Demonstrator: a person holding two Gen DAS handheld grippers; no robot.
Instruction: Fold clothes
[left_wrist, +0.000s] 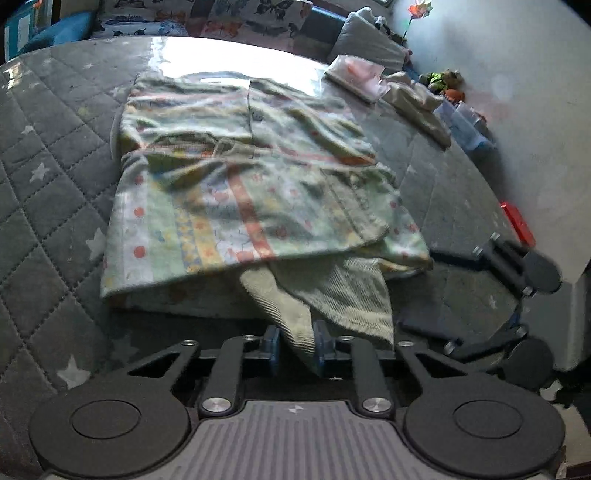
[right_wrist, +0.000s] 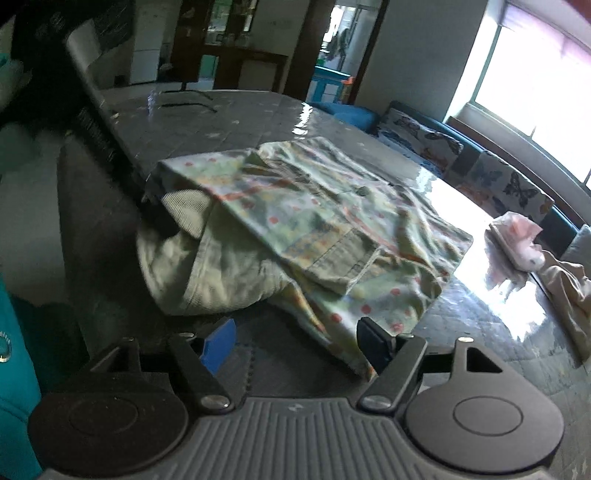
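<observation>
The patterned garment (left_wrist: 236, 192) lies half folded on the quilted mat (left_wrist: 48, 177); it looks light and soft, so better to take it at edges. The left gripper (left_wrist: 297, 345) is clamped on its ribbed cuff (left_wrist: 295, 306). The right gripper (right_wrist: 295, 345) stands apart, empty.

A home living room, butterfly-print sofa (right_wrist: 480, 162) under a bright window (right_wrist: 535, 85), quilted star-patterned mat (left_wrist: 55, 184), soft toys (left_wrist: 443, 83)
</observation>
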